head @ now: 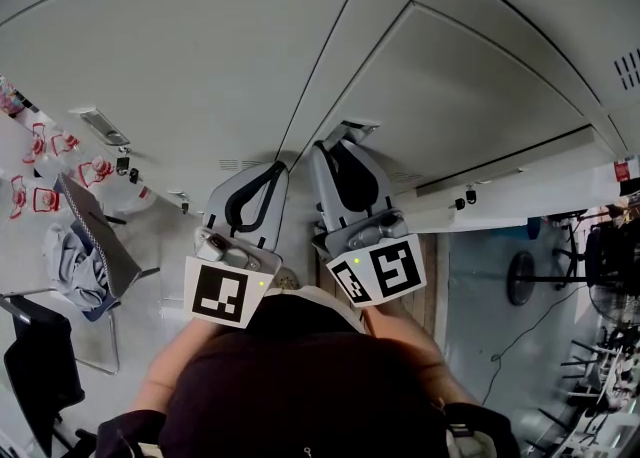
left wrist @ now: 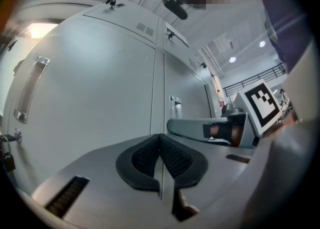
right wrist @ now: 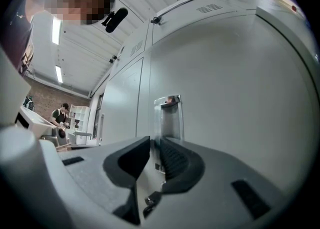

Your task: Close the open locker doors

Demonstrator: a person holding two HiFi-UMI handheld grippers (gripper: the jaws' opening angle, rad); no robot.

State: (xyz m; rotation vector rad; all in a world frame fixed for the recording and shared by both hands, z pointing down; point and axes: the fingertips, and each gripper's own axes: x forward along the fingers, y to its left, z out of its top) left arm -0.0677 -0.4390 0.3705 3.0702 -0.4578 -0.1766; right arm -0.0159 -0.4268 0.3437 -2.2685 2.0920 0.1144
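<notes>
Grey locker doors (head: 200,66) fill the head view. The right-hand door (head: 470,96) shows a dark gap along its lower edge (head: 510,161), so it looks slightly ajar. My right gripper (head: 345,136) points at that door's metal handle (head: 358,129). In the right gripper view the jaws (right wrist: 155,148) stand a narrow gap apart. The shiny handle (right wrist: 169,115) rises just past them, its left edge in line with the gap. My left gripper (head: 262,171) is beside it, with its pads (left wrist: 172,158) closed together on nothing, facing a door seam (left wrist: 159,98).
A long handle (left wrist: 30,90) and a padlock (left wrist: 7,160) sit on the door at far left. A chair draped with clothes (head: 85,246) stands to the left. A fan (head: 520,276) and cables lie on the floor to the right. A person (right wrist: 61,115) works in the distance.
</notes>
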